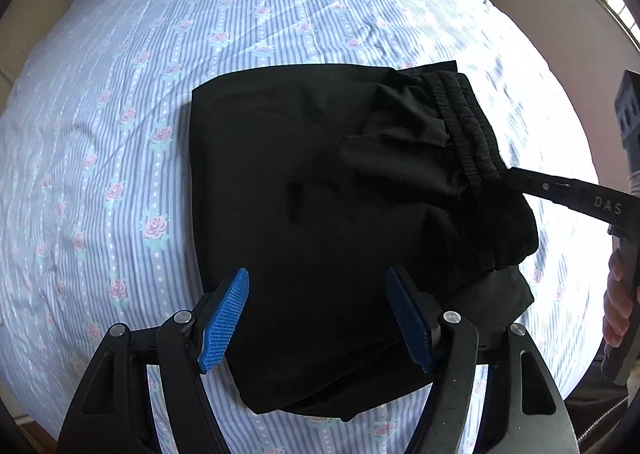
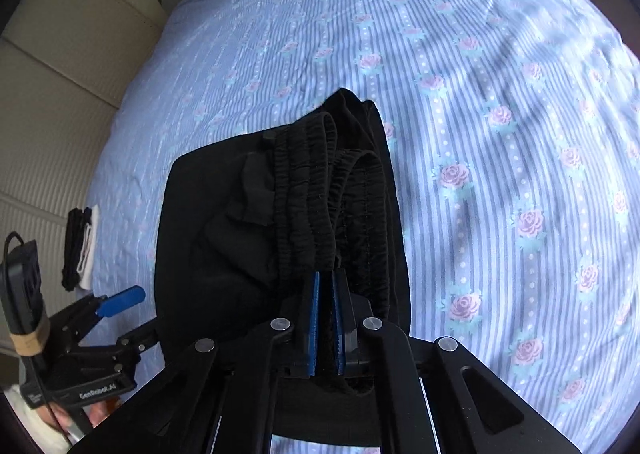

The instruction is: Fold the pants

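Note:
Black pants (image 1: 320,214) lie folded in a compact stack on the bed, the elastic waistband (image 1: 468,126) on top at the right. My left gripper (image 1: 316,318) is open, its blue pads just above the near edge of the pants, holding nothing. My right gripper (image 2: 325,318) is shut on the waistband (image 2: 316,190) of the pants (image 2: 224,238); in the left wrist view its black finger (image 1: 560,190) reaches the waistband from the right. The left gripper also shows in the right wrist view (image 2: 116,302) at the lower left, with a blue pad visible.
A blue striped bedsheet with pink roses (image 1: 200,54) covers the bed (image 2: 500,134). A small stack of folded dark and white clothes (image 2: 80,250) lies at the bed's left edge. A beige padded headboard (image 2: 52,94) is on the left.

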A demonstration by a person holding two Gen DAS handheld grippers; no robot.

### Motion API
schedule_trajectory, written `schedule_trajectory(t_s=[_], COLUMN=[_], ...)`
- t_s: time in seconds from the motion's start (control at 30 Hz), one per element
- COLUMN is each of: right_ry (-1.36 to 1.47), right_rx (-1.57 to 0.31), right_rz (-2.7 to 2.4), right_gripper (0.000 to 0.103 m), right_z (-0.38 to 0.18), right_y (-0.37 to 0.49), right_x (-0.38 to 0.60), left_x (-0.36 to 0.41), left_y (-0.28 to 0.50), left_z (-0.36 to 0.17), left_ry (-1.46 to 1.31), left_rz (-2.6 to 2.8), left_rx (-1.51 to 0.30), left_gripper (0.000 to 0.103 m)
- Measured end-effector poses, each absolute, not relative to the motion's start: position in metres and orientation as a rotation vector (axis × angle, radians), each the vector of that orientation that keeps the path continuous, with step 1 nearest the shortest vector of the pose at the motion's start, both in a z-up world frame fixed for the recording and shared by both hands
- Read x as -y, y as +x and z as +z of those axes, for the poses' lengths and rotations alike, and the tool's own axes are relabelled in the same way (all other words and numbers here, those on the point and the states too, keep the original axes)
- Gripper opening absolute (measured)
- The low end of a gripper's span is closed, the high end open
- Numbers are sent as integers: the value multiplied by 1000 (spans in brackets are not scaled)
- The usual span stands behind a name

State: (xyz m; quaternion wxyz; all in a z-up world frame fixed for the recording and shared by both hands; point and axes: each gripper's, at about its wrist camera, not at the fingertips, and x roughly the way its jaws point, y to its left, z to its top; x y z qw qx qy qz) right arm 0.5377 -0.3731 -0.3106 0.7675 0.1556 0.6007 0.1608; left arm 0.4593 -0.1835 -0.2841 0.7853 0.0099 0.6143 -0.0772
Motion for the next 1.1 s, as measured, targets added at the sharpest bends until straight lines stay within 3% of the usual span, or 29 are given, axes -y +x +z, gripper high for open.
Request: schedule_trajectory(t_s=[0.03, 0.1, 0.17, 0.37, 0.47, 0.57, 0.83, 0.93, 1.0, 1.07, 1.1], right_ry=[332, 281, 279, 322, 332, 320, 228, 250, 213, 172, 188], right_rx=[-1315, -1350, -1353, -1393, -1384, -1320, -1307, -1343, -1341, -1312, -1282], right_rz=[341, 314, 316, 381, 395, 355, 206, 143, 45, -69, -117], right_gripper=[10, 24, 30, 31, 26, 10, 9, 15, 37, 50, 51], right_z=[-313, -320, -323, -334, -333, -315, -307, -320, -317, -306, -295], right_y=[539, 543, 544, 550, 546, 534, 510, 514, 513, 506, 497], right_x=[374, 372, 371, 362, 361, 367, 377, 389, 394, 401, 406], left_x=[184, 185, 186, 190, 190, 188, 187, 187, 183, 176, 172], left_y=[459, 460, 461, 462, 461, 460, 454, 450, 446, 440, 438], left_z=[-284, -282, -281, -275, -273, -273, -273, -271, -270, -267, -265], left_ry=[17, 8, -6, -5, 1, 0, -1, 20, 27, 31, 33], left_rz=[-168, -163, -164, -174, -171, -171, -172, -170, -165, -156, -156], left_rx=[-1325, -1321, -1319, -1304, -1302, -1305, -1311, -1306, -1304, -1302, -1301], left_gripper=[70, 70, 70, 70, 70, 70, 70, 70, 70, 70, 70])
